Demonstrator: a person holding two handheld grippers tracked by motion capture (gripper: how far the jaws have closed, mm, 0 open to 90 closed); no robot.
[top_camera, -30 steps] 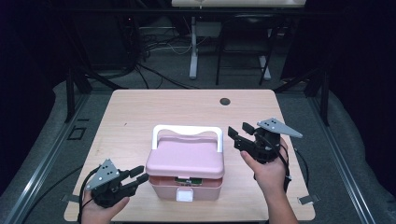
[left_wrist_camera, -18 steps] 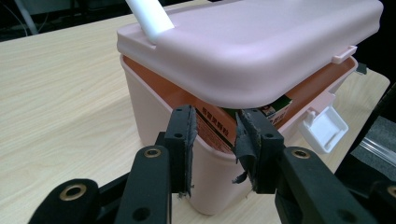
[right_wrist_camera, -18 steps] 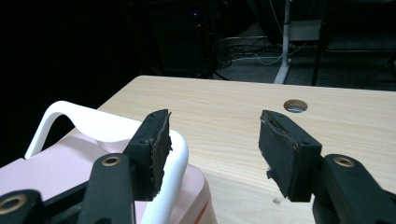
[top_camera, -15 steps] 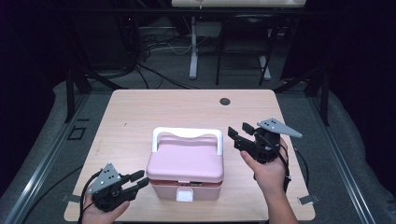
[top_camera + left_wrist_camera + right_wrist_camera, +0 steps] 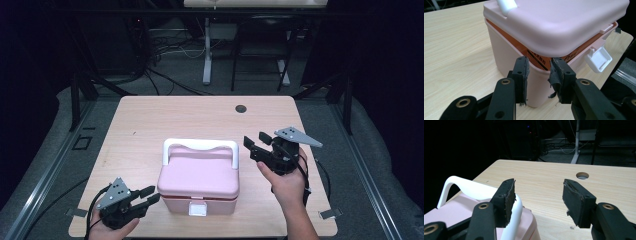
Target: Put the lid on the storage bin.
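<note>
A pink lidded box with a white handle stands near the table's front edge. In the left gripper view its lid sits slightly raised, with orange contents showing in the gap. A white latch hangs loose on its front. My left gripper is open at the box's front left corner, the jaws just short of the wall. My right gripper hovers open to the right of the handle, and its jaws hold nothing.
The light wooden table has a round cable hole near its far edge. Beyond it lie dark floor, cables and a white desk leg. Metal rails run along both sides of the table.
My left gripper has drawn back slightly toward the table's front edge. The right gripper and the box have stayed put.
</note>
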